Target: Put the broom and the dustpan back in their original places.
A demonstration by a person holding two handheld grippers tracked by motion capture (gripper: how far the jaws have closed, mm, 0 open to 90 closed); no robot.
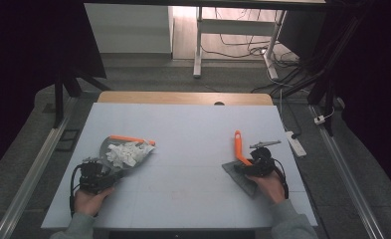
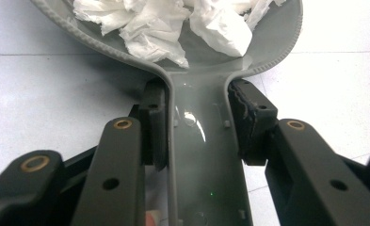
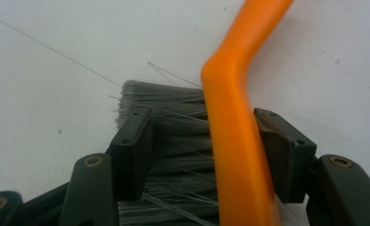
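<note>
Right gripper (image 3: 206, 141): jaws stand wide, one pad on each side of the brush (image 1: 239, 149), neither pressing. In the right gripper view the orange handle (image 3: 234, 141) runs up between the pads, close to the one on the right of that view but with a sliver of gap; the grey bristles (image 3: 173, 141) fill the space toward the other pad. Released, then, not grasping.

From the high view the brush lies flat on the table (image 1: 183, 189), bristle head nearest the person under the right gripper (image 1: 255, 164), handle running away from the person, kinked partway along. Its long axis lies roughly in line with the jaws, so a re-grip means closing straight across the handle; a withdrawal means pulling back along it. Loose bristles stray onto the table near the pads.

Left gripper (image 2: 197, 122): clenched on the neck of the grey dustpan (image 2: 206, 155), both pads hard against the handle's two edges. The pan's bowl opens away from the fingers and holds crumpled white tissue paper (image 2: 159, 28), heaped, none over the rim as far as I can tell.

In the high view the dustpan (image 1: 108, 149) sits at the table's left, well apart from the brush; its orange front lip (image 1: 132, 139) faces away from the person. Between the two tools the table is bare. Each tool sits nearest its own hand.
</note>
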